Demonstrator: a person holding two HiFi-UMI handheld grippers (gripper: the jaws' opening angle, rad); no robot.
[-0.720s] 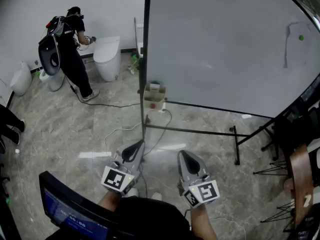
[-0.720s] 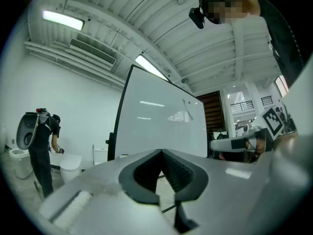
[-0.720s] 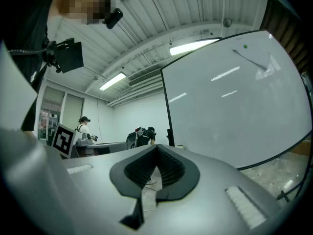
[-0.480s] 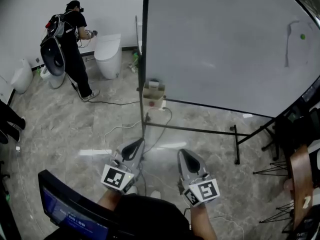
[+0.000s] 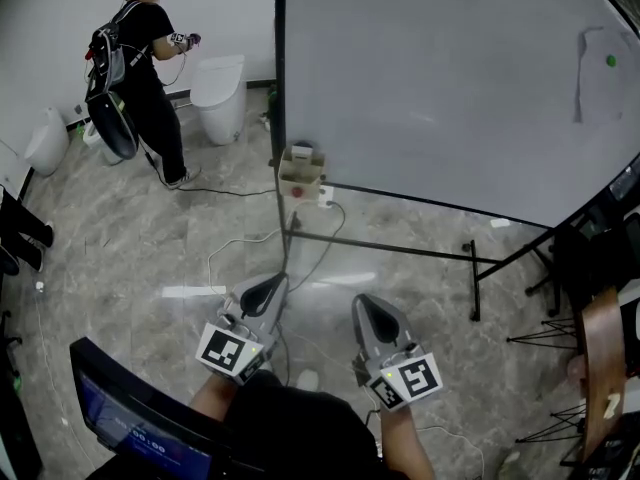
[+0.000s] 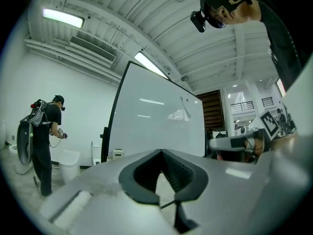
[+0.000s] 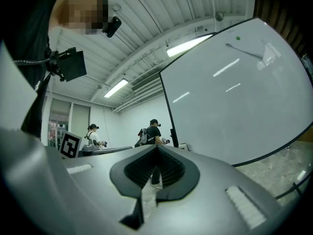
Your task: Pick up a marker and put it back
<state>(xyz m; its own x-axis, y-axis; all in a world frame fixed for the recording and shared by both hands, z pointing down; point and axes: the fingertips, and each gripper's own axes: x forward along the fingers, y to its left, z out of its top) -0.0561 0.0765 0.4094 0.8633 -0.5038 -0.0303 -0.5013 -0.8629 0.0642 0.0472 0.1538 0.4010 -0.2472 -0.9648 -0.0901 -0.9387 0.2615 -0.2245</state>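
No marker shows in any view. Low in the head view, my left gripper (image 5: 268, 290) and right gripper (image 5: 366, 308) are held side by side over the marble floor, both pointing toward the large whiteboard (image 5: 450, 88). Each has its jaws closed tip to tip with nothing between them. In the left gripper view the left gripper's (image 6: 160, 153) tips meet in front of the whiteboard (image 6: 156, 126). The right gripper view shows the right gripper (image 7: 156, 148) shut as well, with the whiteboard (image 7: 234, 106) to its right. A sheet of paper under a green magnet (image 5: 611, 61) hangs at the board's far right.
A person with a backpack (image 5: 140, 78) stands by a white toilet (image 5: 218, 93) at the back left. A small box (image 5: 300, 176) and cables (image 5: 240, 253) lie at the board's foot. The stand's black legs (image 5: 472, 273) spread over the floor. A screen (image 5: 130, 408) sits lower left.
The head view has shifted a little toward the whiteboard. The person at the back has straightened up by the toilet. Both grippers stay shut and side by side.
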